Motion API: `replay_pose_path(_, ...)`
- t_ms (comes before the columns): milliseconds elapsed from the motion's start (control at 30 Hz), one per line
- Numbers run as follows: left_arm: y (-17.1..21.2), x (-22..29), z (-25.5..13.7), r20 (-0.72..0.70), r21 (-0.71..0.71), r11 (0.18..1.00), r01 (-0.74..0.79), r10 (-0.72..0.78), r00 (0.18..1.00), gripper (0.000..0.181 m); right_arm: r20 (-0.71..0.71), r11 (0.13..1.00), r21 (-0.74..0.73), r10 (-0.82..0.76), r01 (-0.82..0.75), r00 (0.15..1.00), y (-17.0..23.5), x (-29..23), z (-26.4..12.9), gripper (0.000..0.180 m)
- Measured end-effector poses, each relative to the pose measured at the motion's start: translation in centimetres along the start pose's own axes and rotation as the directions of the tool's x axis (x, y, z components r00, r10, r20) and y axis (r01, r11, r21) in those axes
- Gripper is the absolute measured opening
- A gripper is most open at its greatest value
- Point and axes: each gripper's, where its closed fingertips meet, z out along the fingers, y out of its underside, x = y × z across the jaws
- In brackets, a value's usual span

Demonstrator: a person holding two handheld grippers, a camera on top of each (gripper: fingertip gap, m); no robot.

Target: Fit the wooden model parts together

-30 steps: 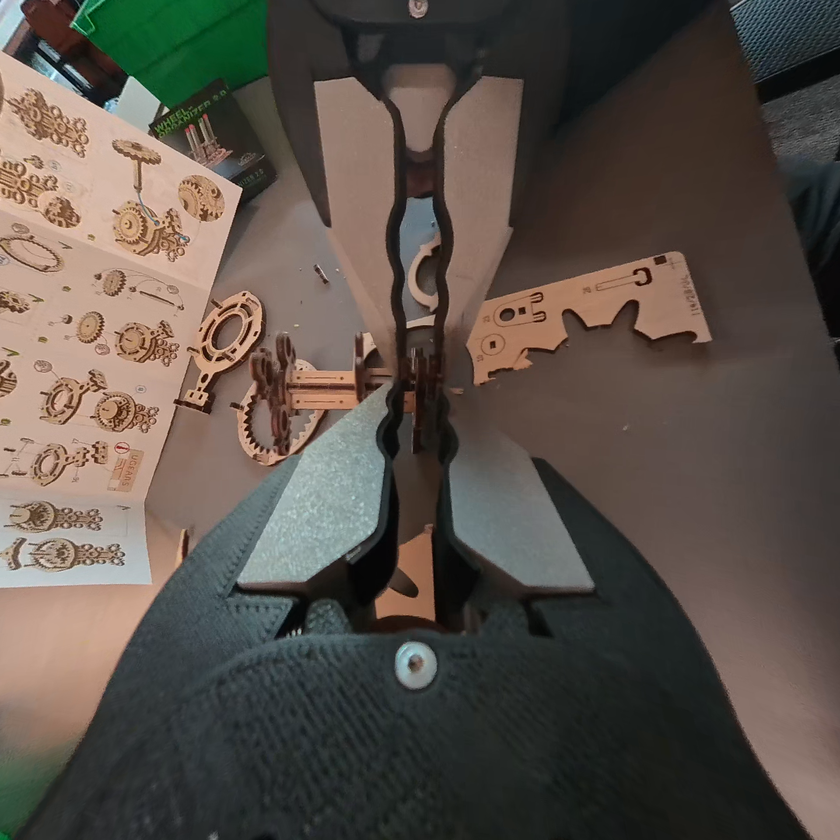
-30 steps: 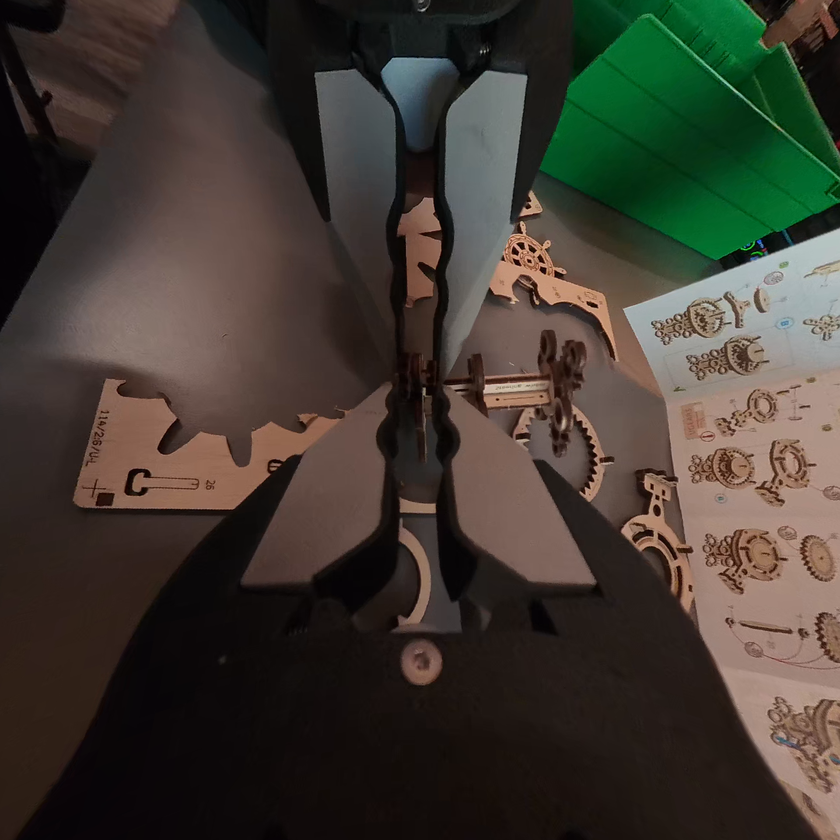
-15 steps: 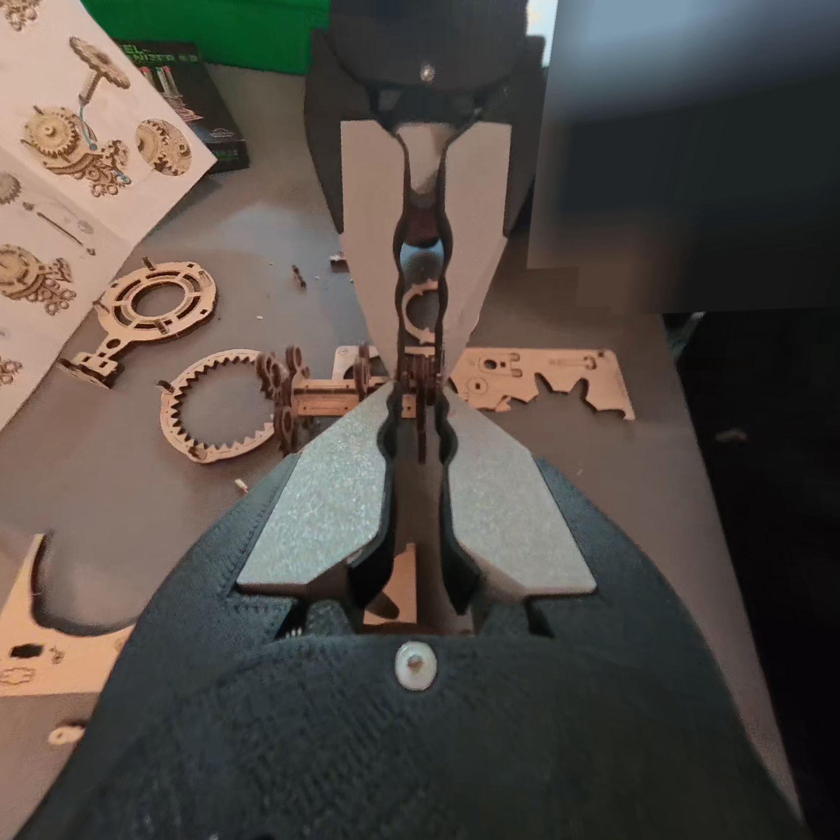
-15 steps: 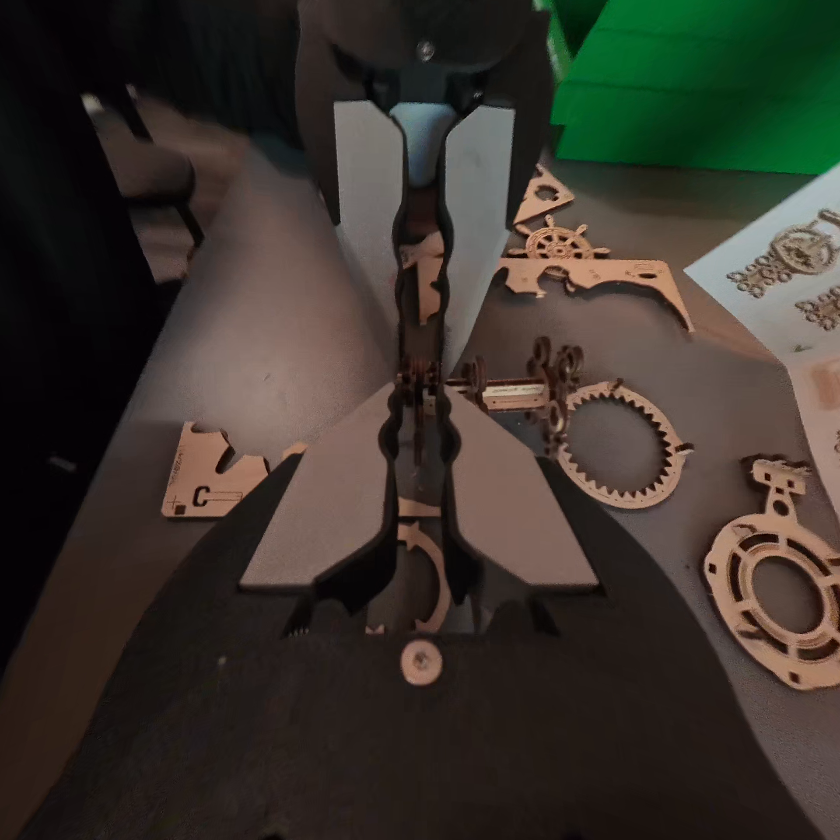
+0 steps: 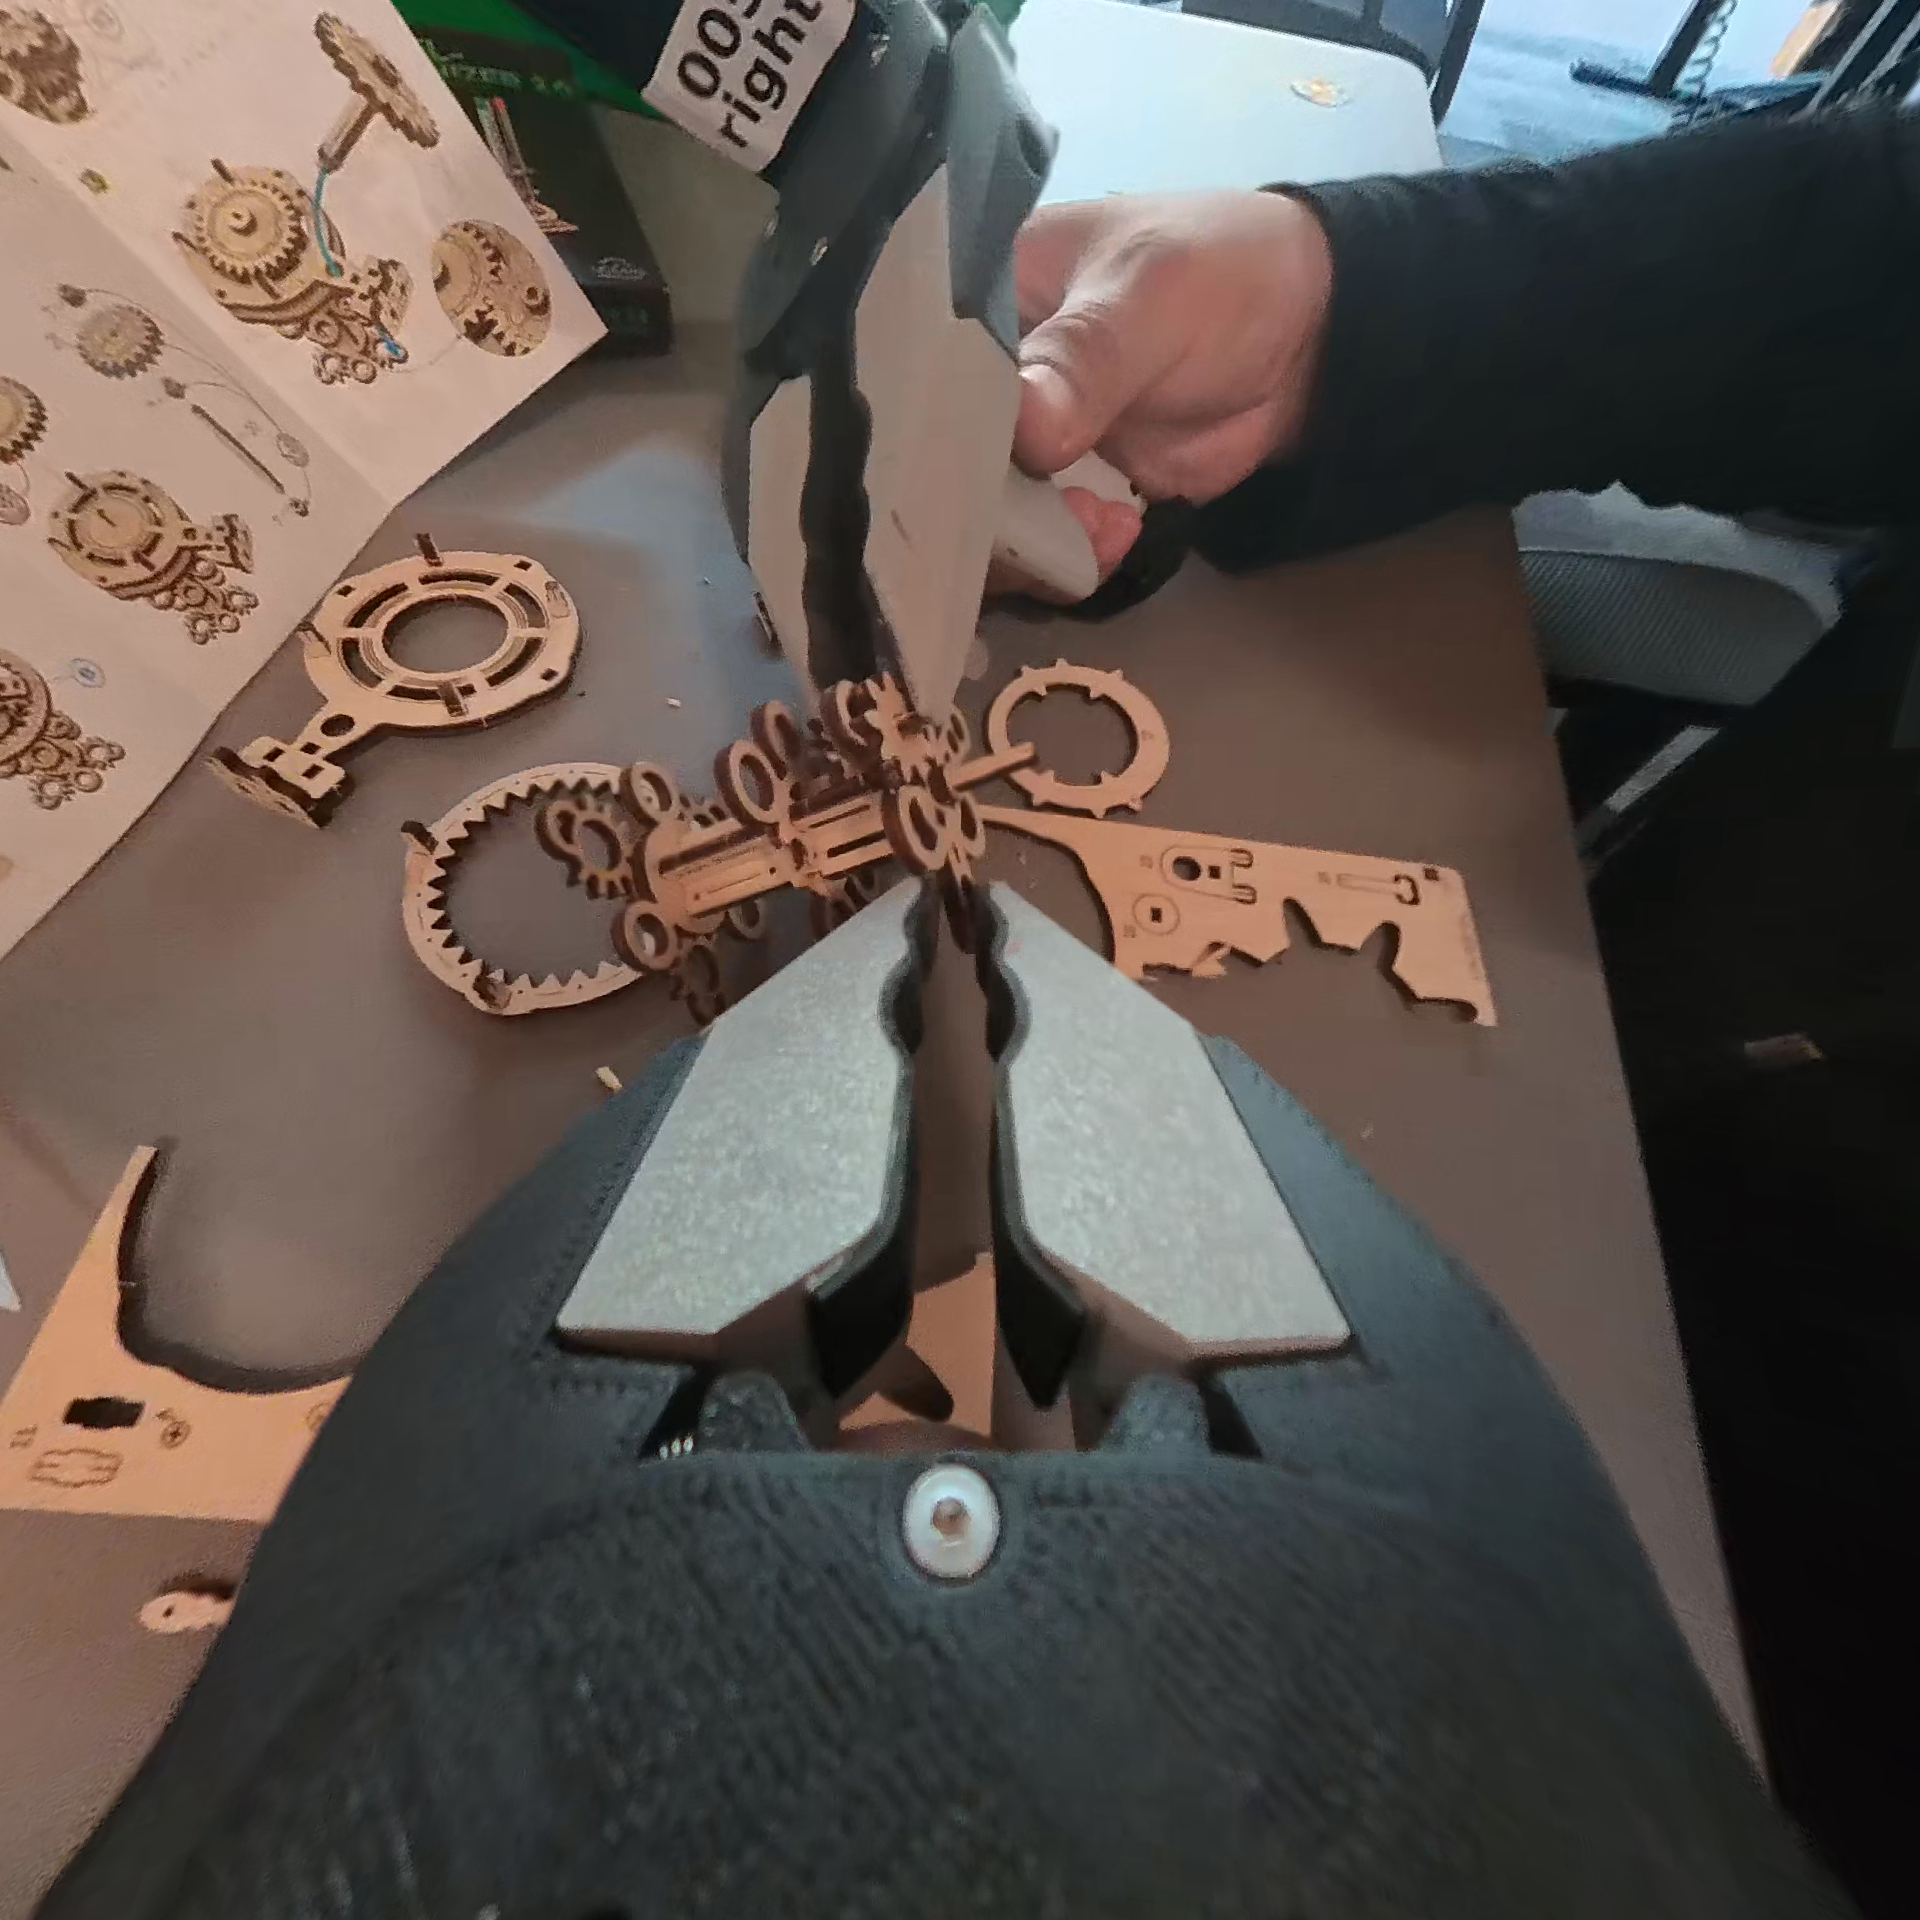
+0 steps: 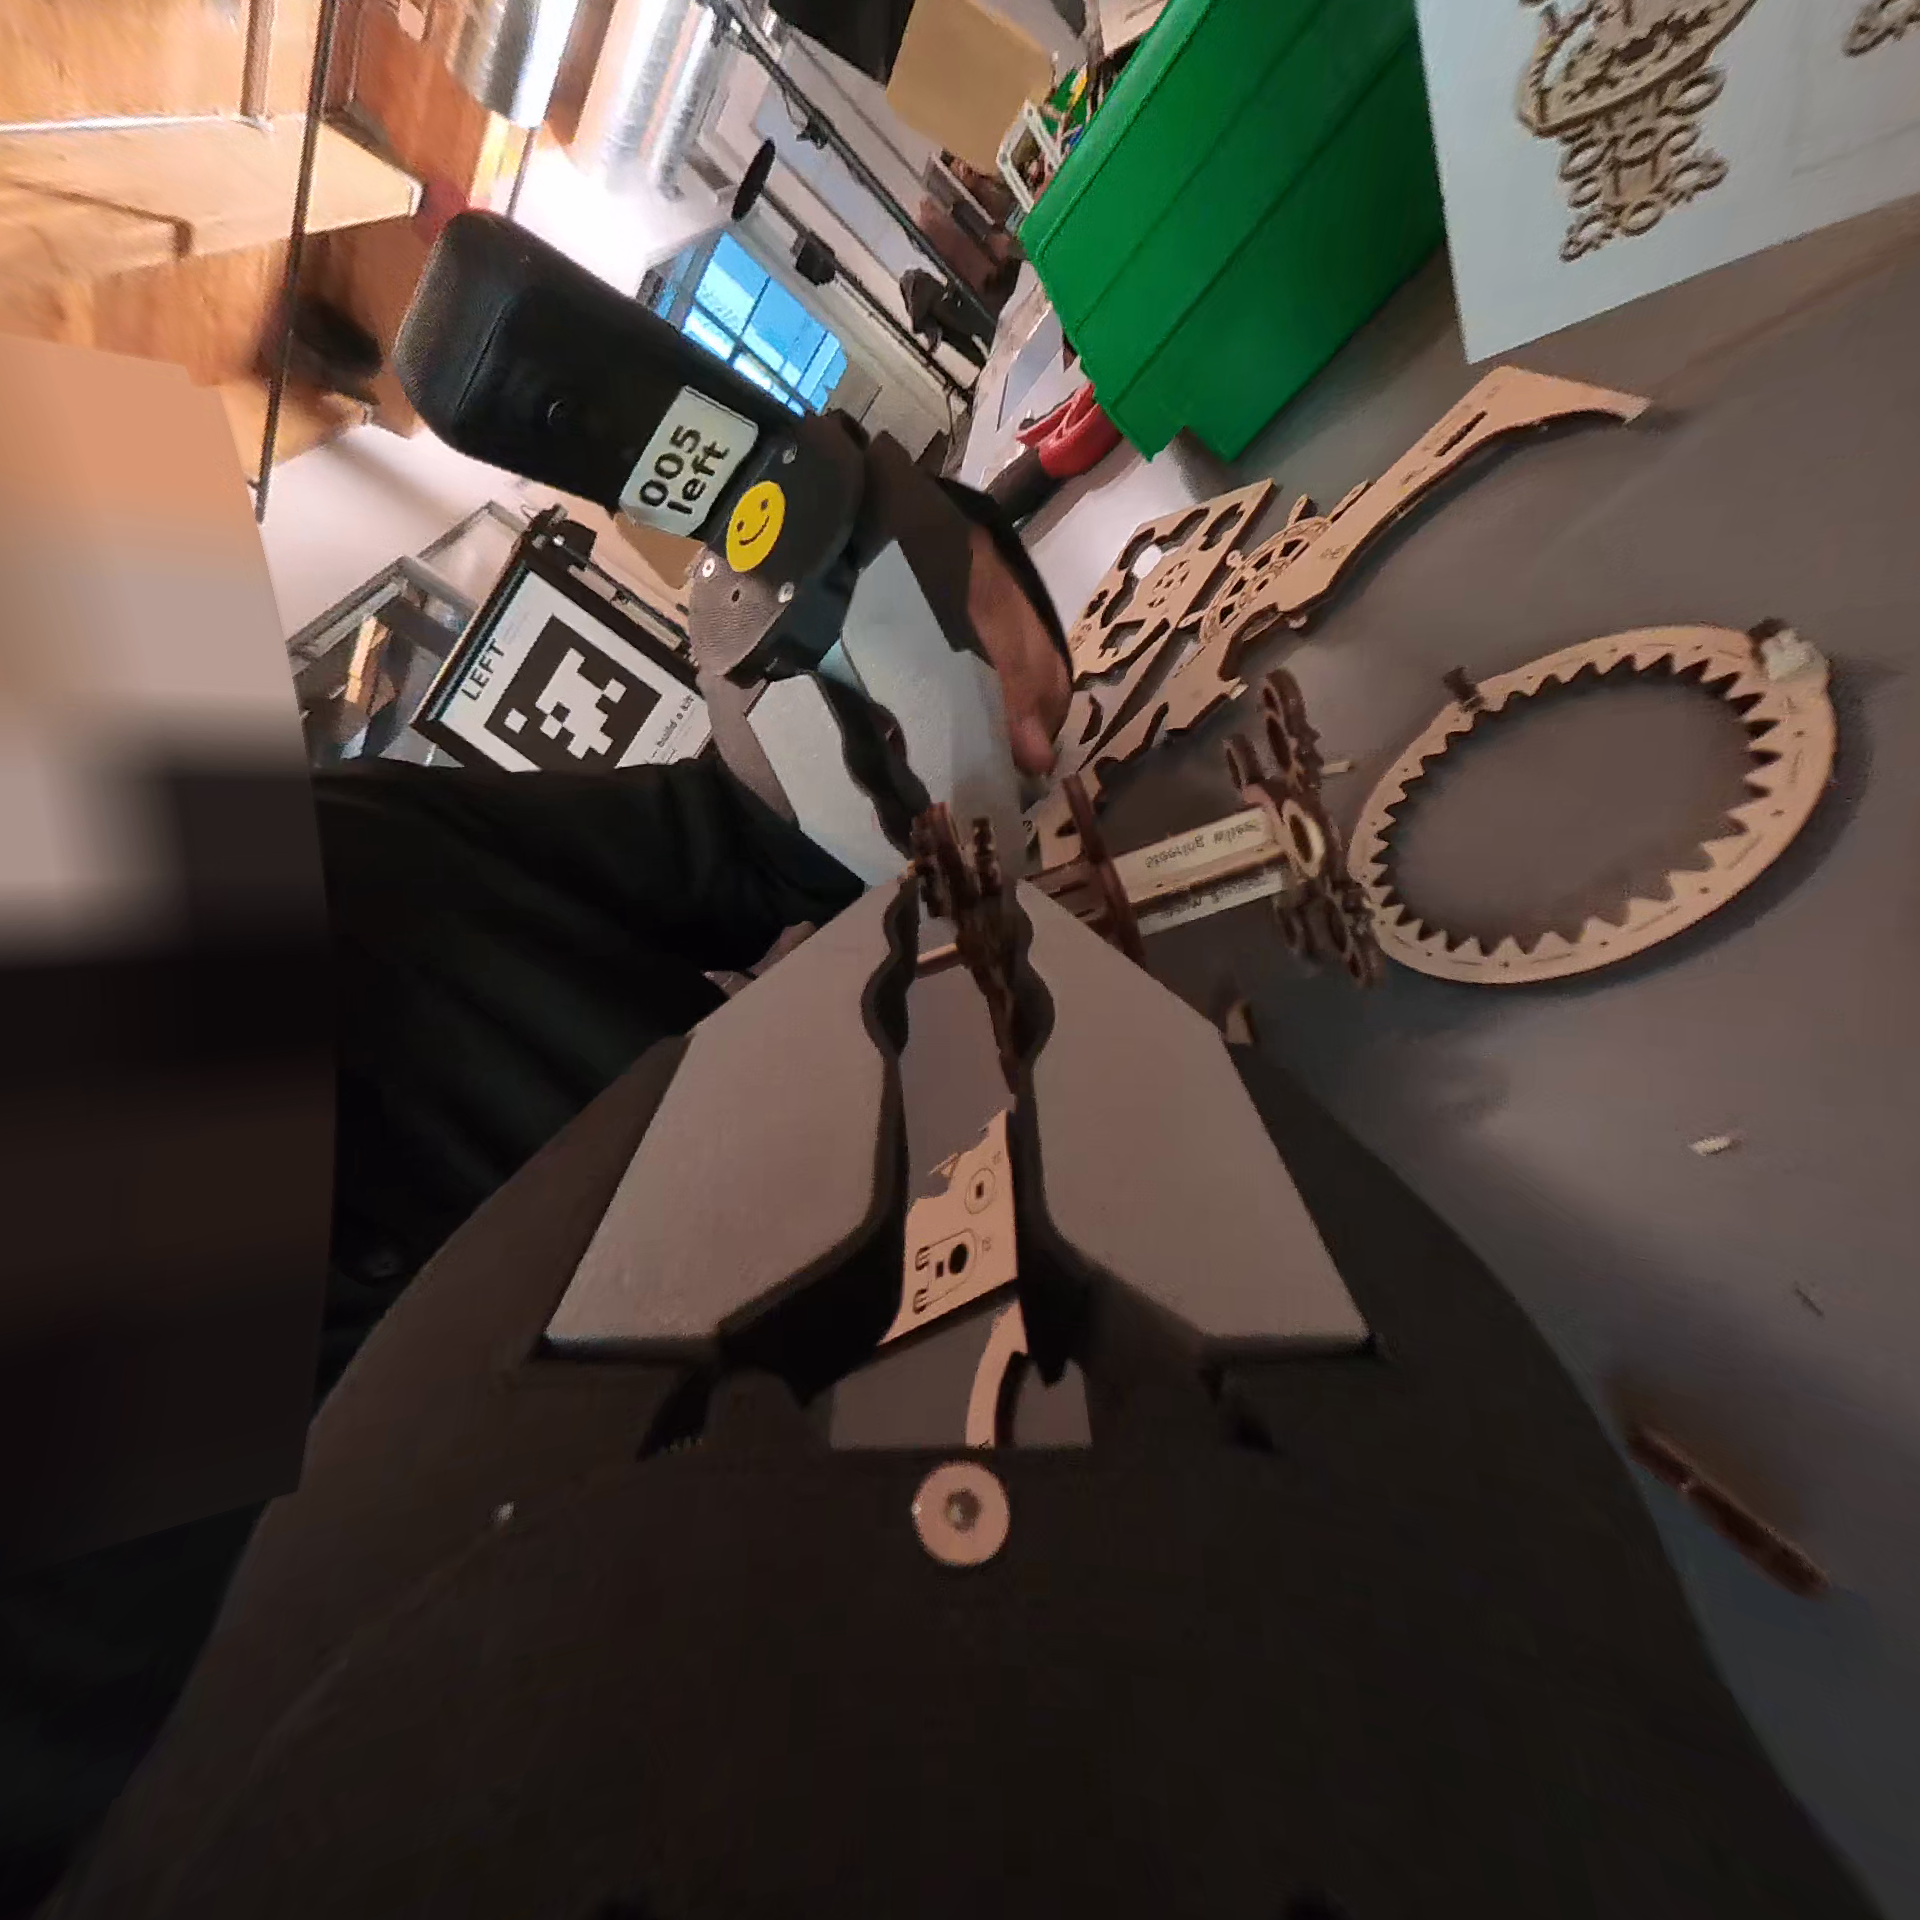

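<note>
Right claw (image 5: 883, 675) tilted sideways since earlier; both claws, left claw (image 5: 956, 914) included, pinch gear assembly (image 5: 810, 831) end.

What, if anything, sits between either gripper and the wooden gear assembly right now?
Nothing visible. The left gripper and the right gripper both pinch the same end of the wooden gear assembly, held up off the table. The toothed ring lies flat behind it, outside either grip.

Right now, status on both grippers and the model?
Left gripper and right gripper both shut on the wooden gear assembly, held off the table. Toothed ring lies flat just below. Nothing in the way.
</note>
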Motion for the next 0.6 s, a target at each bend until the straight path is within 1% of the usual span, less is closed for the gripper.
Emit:
replay_pose_path(67,-0.5,0.1,-0.1,-0.037,0.02,0.997,0.074,-0.073,0.997,0.002,-0.014,1.0,0.0,-0.018,0.018,1.0,-0.1,0.0,-0.1,0.012)
replay_pose_path(167,-1.7,0.5,-0.8,-0.156,0.08,0.962,0.262,-0.248,0.956,0.001,-0.004,0.999,0.028,-0.026,0.026,1.0,-0.7,-0.4,-0.4,0.016)
replay_pose_path(233,-2.7,0.3,-1.5,-0.227,0.113,0.92,0.376,-0.344,0.911,0.0,0.018,0.998,0.058,-0.035,0.033,0.999,-1.3,-1.0,-0.8,0.015)
replay_pose_path(300,-3.2,0.3,-1.9,-0.279,0.109,0.883,0.457,-0.415,0.866,0.0,0.023,0.996,0.085,-0.041,0.039,0.999,-1.8,-1.3,-1.2,0.014)
replay_pose_path(333,-3.6,0.4,-2.2,-0.311,0.101,0.863,0.496,-0.446,0.839,0.001,0.012,0.995,0.088,-0.041,0.04,0.999,-1.9,-1.3,-1.5,0.016)
replay_pose_path(433,-4.8,0.3,-3.3,-0.436,0.06,0.776,0.628,-0.546,0.716,0.001,-0.051,0.993,0.099,-0.058,0.063,0.997,-2.3,-0.7,-2.7,0.02)
replay_pose_path(467,-5.0,-0.2,-3.5,-0.446,0.051,0.744,0.666,-0.58,0.682,0.001,-0.09,0.992,0.106,-0.057,0.066,0.994,-2.4,-0.2,-3.2,0.033)
replay_pose_path(500,-4.9,-0.8,-3.7,-0.444,0.039,0.719,0.694,-0.61,0.657,0.0,-0.115,0.991,0.111,-0.057,0.07,0.992,-2.5,0.1,-3.6,0.038)
replay_pose_path(600,-4.2,-2.0,-3.7,-0.399,-0.027,0.67,0.742,-0.688,0.606,0.002,-0.153,0.99,0.102,-0.081,0.097,0.985,-2.5,0.5,-4.2,0.038)
